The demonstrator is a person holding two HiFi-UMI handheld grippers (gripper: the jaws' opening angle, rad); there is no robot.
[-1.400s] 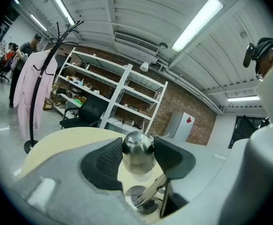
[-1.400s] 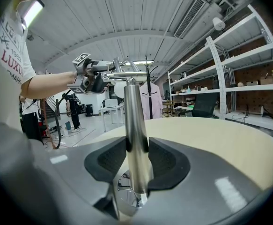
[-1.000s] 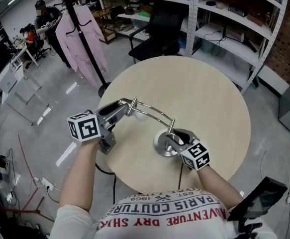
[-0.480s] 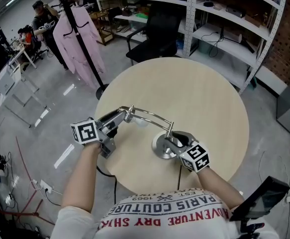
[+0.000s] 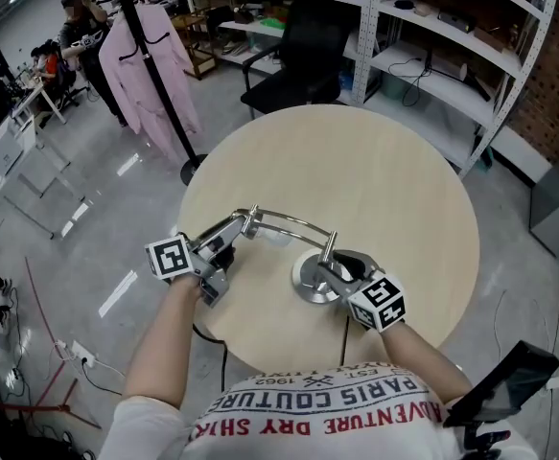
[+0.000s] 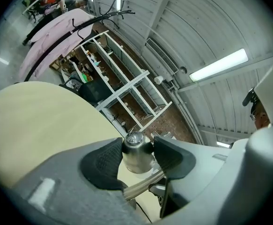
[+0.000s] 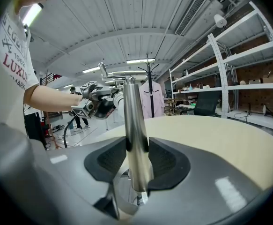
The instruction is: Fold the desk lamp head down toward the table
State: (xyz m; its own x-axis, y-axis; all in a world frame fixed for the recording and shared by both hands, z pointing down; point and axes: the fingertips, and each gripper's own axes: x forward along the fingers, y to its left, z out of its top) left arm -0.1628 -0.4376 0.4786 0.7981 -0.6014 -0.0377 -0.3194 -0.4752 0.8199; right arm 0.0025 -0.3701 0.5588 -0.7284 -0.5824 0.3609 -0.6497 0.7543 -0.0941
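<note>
Head view: lamp (image 5: 310,284) near the table's (image 5: 375,171) front edge | left gripper (image 5: 247,220) clamped on its head end (image 6: 136,151) | right gripper (image 5: 331,260) clamped on the upright post (image 7: 134,125) | lamp arm (image 5: 293,222) runs level leftward from post; tabletop lies below the head.

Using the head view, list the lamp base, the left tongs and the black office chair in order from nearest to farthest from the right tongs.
From the right tongs, shut on the lamp post:
1. Lamp base: directly beneath, on the table's near side.
2. Left tongs: to the left, gripping the lamp arm's end.
3. Black office chair: beyond the table's far edge.
</note>
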